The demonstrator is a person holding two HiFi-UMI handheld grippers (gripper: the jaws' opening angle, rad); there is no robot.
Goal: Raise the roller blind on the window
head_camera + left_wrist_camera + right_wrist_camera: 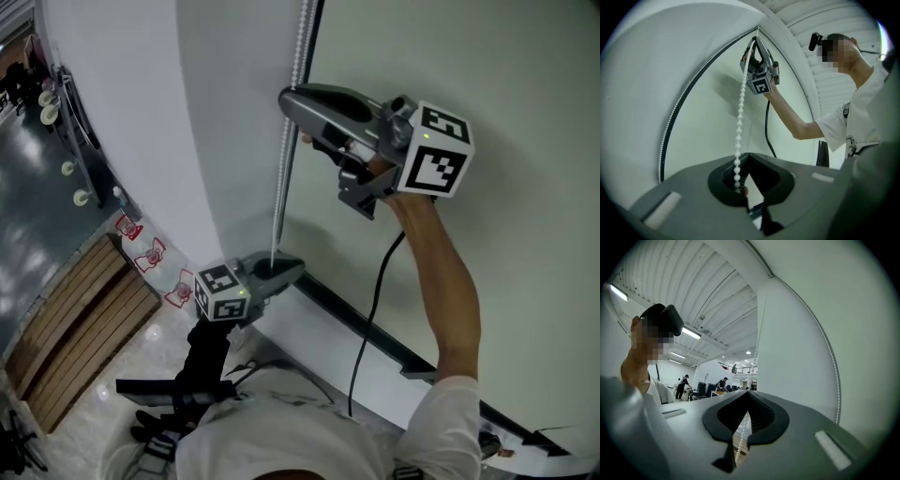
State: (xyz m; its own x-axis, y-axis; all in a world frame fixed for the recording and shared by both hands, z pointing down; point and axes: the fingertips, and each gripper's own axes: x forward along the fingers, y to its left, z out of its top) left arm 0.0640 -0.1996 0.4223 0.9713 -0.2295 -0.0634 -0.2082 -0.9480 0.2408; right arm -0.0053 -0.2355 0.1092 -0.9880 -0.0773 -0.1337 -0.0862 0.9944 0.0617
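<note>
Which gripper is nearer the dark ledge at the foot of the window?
Left. The left gripper grips the bead chain low, close beside the dark ledge; the right gripper grips it high above.

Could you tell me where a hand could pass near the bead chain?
Free: pale green panel right of the bead chain, between right claw and dark ledge, bar one cable. Crowded: the chain, left claw gripping below.

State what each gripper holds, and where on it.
Both hold the bead chain: the right gripper high up, the left gripper lower down on the same strand.
</note>
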